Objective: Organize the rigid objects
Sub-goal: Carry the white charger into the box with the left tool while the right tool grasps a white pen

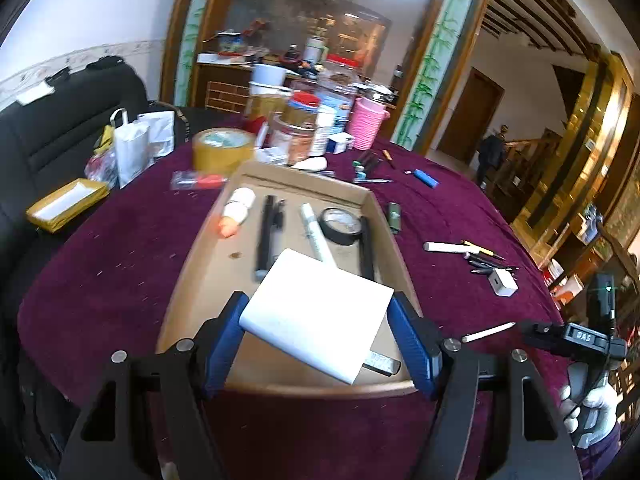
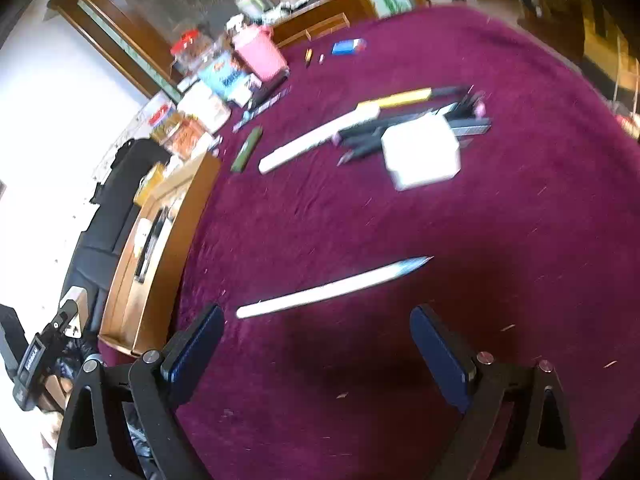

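Observation:
My left gripper (image 1: 318,312) is shut on a white flat power bank (image 1: 316,316) and holds it over the near end of a brown cardboard tray (image 1: 200,264). The tray holds a glue bottle (image 1: 236,210), a black marker (image 1: 266,236), a white marker (image 1: 318,236), a black tape roll (image 1: 342,225) and other black items. My right gripper (image 2: 316,316) is open and empty, just short of a white stylus (image 2: 332,290) lying on the purple tablecloth. The stylus also shows in the left wrist view (image 1: 488,332).
A white cube charger (image 2: 420,152) lies against a pile of pens (image 2: 400,128) and a white stick (image 2: 312,140) beyond the stylus. A green lighter (image 2: 246,154) lies near the tray (image 2: 160,248). Jars, a pink basket (image 1: 366,122) and a tape roll (image 1: 222,150) crowd the far side.

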`<move>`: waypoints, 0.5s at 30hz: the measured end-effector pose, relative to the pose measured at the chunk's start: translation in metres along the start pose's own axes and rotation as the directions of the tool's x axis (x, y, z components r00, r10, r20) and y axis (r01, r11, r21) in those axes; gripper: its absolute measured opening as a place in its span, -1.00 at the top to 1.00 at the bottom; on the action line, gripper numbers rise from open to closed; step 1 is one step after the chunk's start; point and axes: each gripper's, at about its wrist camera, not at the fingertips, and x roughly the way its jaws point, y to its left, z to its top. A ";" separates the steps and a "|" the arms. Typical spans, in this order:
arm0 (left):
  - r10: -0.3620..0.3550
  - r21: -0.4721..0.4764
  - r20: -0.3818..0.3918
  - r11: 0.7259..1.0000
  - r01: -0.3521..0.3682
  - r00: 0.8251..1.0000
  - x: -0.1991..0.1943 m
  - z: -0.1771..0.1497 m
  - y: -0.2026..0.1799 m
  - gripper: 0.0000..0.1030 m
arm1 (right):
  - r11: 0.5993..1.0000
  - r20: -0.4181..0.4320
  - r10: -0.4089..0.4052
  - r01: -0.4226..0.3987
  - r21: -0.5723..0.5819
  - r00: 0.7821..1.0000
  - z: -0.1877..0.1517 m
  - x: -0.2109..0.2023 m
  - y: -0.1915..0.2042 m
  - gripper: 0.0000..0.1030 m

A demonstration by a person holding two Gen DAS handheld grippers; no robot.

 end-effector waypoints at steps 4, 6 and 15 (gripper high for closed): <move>-0.021 -0.016 0.013 1.000 0.022 1.000 -0.009 -0.005 0.011 -0.37 | 0.997 -0.032 -0.068 0.069 0.026 0.997 0.005 0.023 0.010 -0.85; -0.031 -0.021 0.024 0.999 0.032 0.999 -0.011 -0.006 0.014 -0.37 | 0.996 -0.035 -0.086 0.087 0.037 0.996 0.016 0.034 0.019 -0.80; -0.058 -0.020 0.031 0.998 0.059 0.998 -0.011 -0.008 0.025 -0.37 | 0.949 0.013 -0.292 0.291 -0.118 0.956 0.039 0.078 0.067 -0.53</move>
